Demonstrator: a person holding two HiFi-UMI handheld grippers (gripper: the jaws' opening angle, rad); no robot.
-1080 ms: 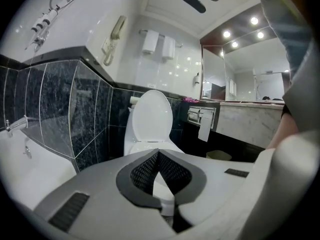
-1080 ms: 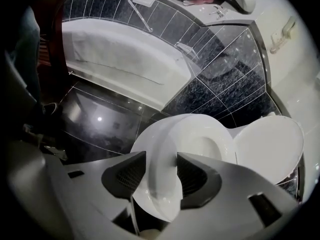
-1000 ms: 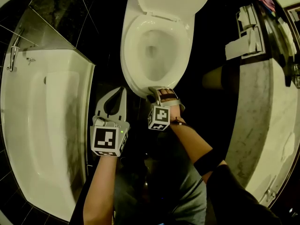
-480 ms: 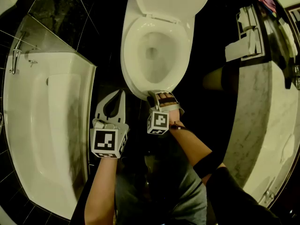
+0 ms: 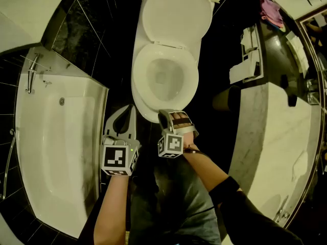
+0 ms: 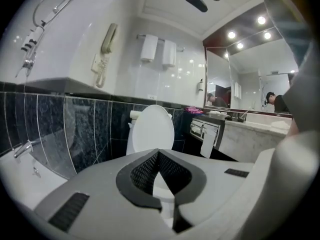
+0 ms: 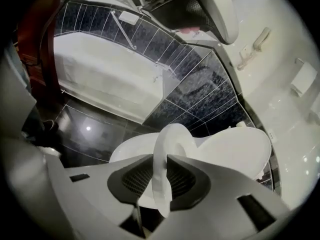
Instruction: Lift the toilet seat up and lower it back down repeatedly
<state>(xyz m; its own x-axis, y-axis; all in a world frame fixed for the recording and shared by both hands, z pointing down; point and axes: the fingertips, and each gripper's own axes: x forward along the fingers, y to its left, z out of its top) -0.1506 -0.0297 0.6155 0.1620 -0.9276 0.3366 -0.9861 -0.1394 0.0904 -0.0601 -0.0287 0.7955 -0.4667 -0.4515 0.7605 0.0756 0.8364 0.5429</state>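
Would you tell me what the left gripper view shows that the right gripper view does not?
Only the left gripper view shows the mirror, the lit ceiling spots, the counter and the left gripper, its jaws together with nothing between them. Only the right gripper view shows the slanted wall rail and the right gripper, whose jaws have just been closing and now grip the raised toilet seat. Both show the upright toilet lid, the wall phone and the dark wall tiles.
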